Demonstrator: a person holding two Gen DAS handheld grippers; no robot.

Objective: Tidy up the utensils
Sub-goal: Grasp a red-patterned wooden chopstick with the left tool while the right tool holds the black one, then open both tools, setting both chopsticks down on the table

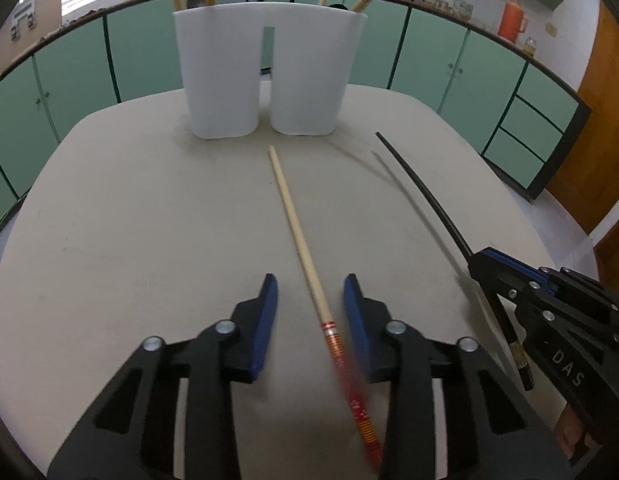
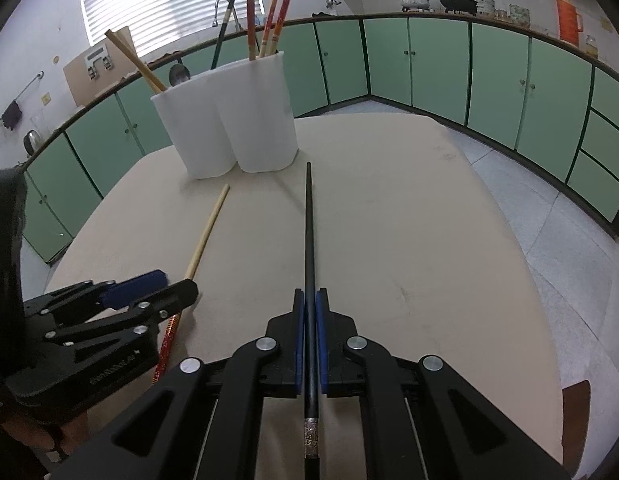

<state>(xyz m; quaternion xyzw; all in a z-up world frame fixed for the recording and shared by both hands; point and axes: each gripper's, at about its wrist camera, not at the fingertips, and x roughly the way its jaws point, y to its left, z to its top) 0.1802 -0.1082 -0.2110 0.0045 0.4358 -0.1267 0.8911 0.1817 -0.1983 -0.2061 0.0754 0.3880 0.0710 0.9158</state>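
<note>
A white two-compartment utensil holder (image 1: 265,76) stands at the far side of the beige table and holds several chopsticks and a spoon; it also shows in the right wrist view (image 2: 229,116). My left gripper (image 1: 311,292) is open, its jaws on either side of a cream chopstick with a red handle (image 1: 297,236) that lies on the table. That chopstick also shows in the right wrist view (image 2: 207,232). My right gripper (image 2: 310,300) is shut on a black chopstick (image 2: 309,236), held just above the table and pointing toward the holder. The black chopstick also shows in the left wrist view (image 1: 425,188).
The beige table (image 2: 409,220) has rounded edges. Green kitchen cabinets (image 2: 429,64) run behind it, with pots and an orange flask (image 2: 568,18) on the counter. A tiled floor (image 2: 569,240) lies to the right.
</note>
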